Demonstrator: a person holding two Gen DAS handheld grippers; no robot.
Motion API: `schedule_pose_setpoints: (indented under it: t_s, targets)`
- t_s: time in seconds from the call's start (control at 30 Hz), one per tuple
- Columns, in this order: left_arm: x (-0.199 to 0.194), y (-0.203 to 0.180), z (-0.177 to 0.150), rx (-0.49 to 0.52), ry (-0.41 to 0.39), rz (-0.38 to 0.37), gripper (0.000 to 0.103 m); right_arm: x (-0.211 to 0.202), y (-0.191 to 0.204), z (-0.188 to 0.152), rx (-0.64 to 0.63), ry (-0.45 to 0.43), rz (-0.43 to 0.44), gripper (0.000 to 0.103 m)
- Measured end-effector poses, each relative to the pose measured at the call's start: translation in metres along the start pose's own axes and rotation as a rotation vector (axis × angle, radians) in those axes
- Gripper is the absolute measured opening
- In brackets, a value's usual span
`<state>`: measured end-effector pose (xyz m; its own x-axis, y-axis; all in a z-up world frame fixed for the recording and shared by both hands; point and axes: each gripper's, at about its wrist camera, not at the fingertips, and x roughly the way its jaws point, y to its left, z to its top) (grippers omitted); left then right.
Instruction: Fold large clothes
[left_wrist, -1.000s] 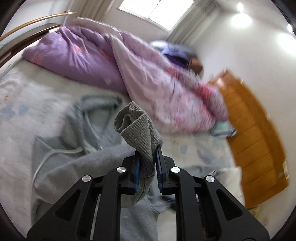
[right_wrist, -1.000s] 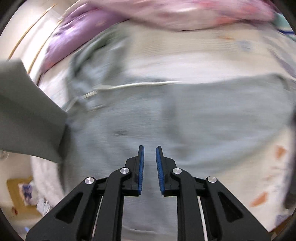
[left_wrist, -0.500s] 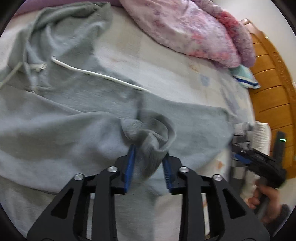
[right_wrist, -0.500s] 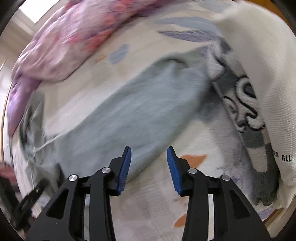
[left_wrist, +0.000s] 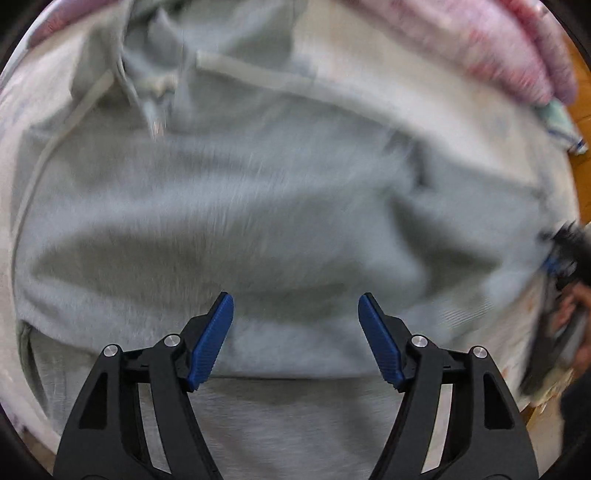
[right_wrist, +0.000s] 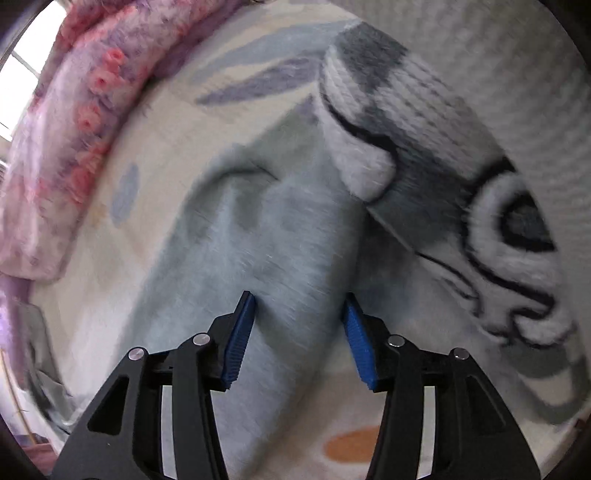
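Left tongs (left_wrist: 295, 332): your jaws stand wide apart and are opening, pointed down over the grey hoodie (left_wrist: 258, 221), with nothing between the pads. The hoodie lies spread across the bed sheet (left_wrist: 369, 85), hood and white drawstring (left_wrist: 258, 74) toward the top of the left wrist view, a folded-over layer crossing just beyond your fingertips. The pink quilt (left_wrist: 498, 48) sits bunched at the far edge. At the right margin, blurred, your other hand (left_wrist: 569, 306) and its tool are just visible at the garment's edge.

Right tongs (right_wrist: 299, 328): your jaws are partly apart and closing, straddling the hoodie's sleeve (right_wrist: 266, 240), which runs up the right wrist view on the printed sheet. The pads do not yet appear to press the cloth; blur prevents certainty. A grey-and-white knitted sweater (right_wrist: 461, 166) lies just beside the sleeve, its edge touching or overlapping it.

Handling assessment: the fleece looks soft, limp and fairly thick, so it should sag and drag rather than hold shape. You would do best to take the sleeve near its cuff or along a seam, pinching a full fold and not a single surface layer, and keep clear of the sweater so it is not lifted along
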<state>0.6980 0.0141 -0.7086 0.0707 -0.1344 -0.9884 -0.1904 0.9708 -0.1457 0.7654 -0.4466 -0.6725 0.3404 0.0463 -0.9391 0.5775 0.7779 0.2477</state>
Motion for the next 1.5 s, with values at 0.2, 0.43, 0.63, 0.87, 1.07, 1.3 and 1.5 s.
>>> schedule_pose_setpoints:
  t_s: [0.2,0.43,0.63,0.87,1.07,1.3,1.5]
  targets:
    - [0.002,-0.001,0.003,0.062,0.006,-0.068,0.082,-0.044,0.033,-0.006,-0.181,-0.116,0.052,0.006]
    - [-0.058,0.06,-0.001,-0.081,-0.099,-0.199,0.082,-0.163,0.13,-0.065,-0.516,-0.345,0.142,0.005]
    - [-0.111,0.162,-0.008,-0.208,-0.187,-0.162,0.083,-0.205,0.252,-0.18,-0.848,-0.4,0.208,0.006]
    - [-0.147,0.276,-0.034,-0.312,-0.243,-0.092,0.082,-0.161,0.371,-0.368,-1.139,-0.243,0.299,0.006]
    - [-0.151,0.329,-0.058,-0.362,-0.238,-0.055,0.083,-0.053,0.414,-0.49,-1.372,0.122,0.16,0.014]
    - [-0.148,0.325,-0.066,-0.396,-0.252,-0.122,0.083,-0.087,0.381,-0.422,-1.017,0.253,0.394,0.035]
    - [-0.116,0.246,-0.026,-0.252,-0.202,-0.2,0.083,-0.09,0.33,-0.344,-0.856,0.188,0.284,0.035]
